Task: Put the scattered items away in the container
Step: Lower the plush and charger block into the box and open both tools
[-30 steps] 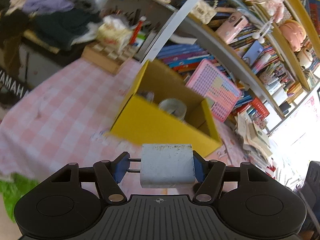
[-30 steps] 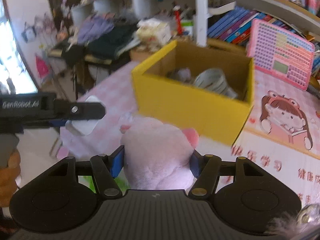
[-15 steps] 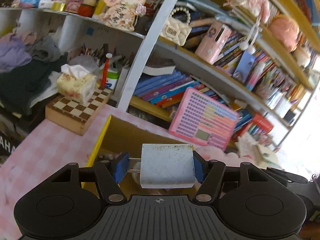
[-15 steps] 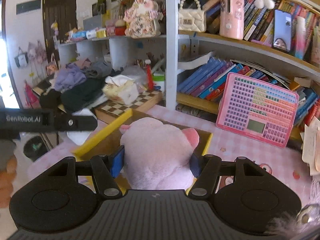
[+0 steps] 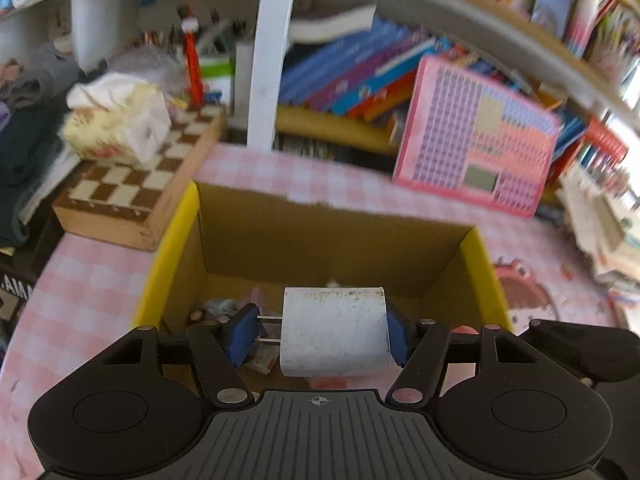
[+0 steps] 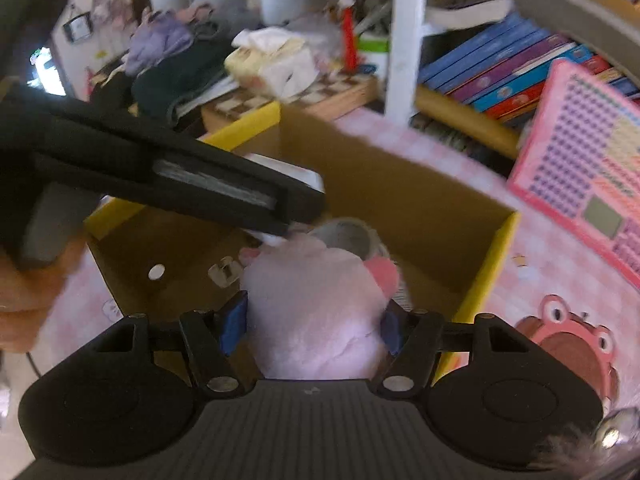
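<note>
Both grippers, left (image 5: 320,338) clamping a scuffed white charger (image 5: 334,332), right (image 6: 310,326) a pink plush (image 6: 316,312), now overhang the yellow box (image 5: 168,252).

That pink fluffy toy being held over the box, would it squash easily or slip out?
The pink plush toy probably squashes easily; its fur bulges around the right gripper. Slipping seems unlikely, since soft fur grips well. It looks light and should land harmlessly in the yellow box.

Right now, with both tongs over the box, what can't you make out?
- Box floor, left wrist view: hidden behind the white charger and left tongs.
- Items under the pink plush, right wrist view: covered by it.
- Book titles on the shelf: motion-blurred.
</note>
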The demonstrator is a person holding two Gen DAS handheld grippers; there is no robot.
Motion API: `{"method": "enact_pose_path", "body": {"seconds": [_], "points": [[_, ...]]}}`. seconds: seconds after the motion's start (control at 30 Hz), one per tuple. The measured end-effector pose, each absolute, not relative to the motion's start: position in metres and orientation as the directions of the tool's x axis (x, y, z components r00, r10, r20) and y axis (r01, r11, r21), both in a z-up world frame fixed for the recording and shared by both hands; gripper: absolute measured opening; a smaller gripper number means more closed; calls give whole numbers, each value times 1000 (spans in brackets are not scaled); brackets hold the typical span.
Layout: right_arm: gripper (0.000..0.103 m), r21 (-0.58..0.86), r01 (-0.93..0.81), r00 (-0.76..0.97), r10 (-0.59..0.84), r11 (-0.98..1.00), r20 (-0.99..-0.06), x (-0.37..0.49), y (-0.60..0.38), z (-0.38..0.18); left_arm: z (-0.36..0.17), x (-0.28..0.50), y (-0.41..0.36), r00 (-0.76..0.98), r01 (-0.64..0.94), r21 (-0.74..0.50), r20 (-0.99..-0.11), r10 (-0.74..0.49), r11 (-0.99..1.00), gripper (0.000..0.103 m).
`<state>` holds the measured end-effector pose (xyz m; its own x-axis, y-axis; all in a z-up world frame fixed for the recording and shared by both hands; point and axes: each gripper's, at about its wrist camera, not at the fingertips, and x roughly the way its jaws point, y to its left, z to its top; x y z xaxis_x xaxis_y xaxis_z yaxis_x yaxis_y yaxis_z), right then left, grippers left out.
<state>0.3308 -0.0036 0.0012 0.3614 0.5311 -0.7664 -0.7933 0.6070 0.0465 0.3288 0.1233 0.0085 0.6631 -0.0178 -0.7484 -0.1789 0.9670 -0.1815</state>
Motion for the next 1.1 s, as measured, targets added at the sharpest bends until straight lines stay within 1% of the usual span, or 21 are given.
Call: {"method": "enact_pose_path", "body": {"seconds": [0.1,0.17,0.37,0.47,0.63,0.7,0.8,0.93,1.1], "points": [[67,45,-818,331,534,573,-778,336,3,-2,1,340,127,648,-203,-192,-762,-15,960,65],[67,75,-826,300,548,559,-781,343,4,-3,-1,346,130,641,-217,-205,-767,-19,954,65],[70,149,-823,234,566,548,-790,353,8,-11,-9,362,131,596,-235,-163,-803,10,958,65],[69,167,-822,220,574,545,-789,355,11,-12,-16,368,130,569,-245,-143,-822,23,959,65],[72,194,-819,201,587,540,-784,356,9,-15,-21,372,129,540,-254,-140,-841,20,957,65],[76,196,-820,200,589,538,-783,356,8,-15,-22,373,128,534,-241,-135,-845,15,961,68],[83,197,-821,202,597,535,-776,356,7,-15,-22,373,130,538,-235,-132,-843,16,963,70],[83,217,-818,194,610,533,-769,356,5,-15,-18,367,135,554,-245,-130,-832,29,961,73],[83,217,-806,217,616,550,-758,350,3,-8,-3,349,139,602,-222,-158,-799,8,962,74]]}}
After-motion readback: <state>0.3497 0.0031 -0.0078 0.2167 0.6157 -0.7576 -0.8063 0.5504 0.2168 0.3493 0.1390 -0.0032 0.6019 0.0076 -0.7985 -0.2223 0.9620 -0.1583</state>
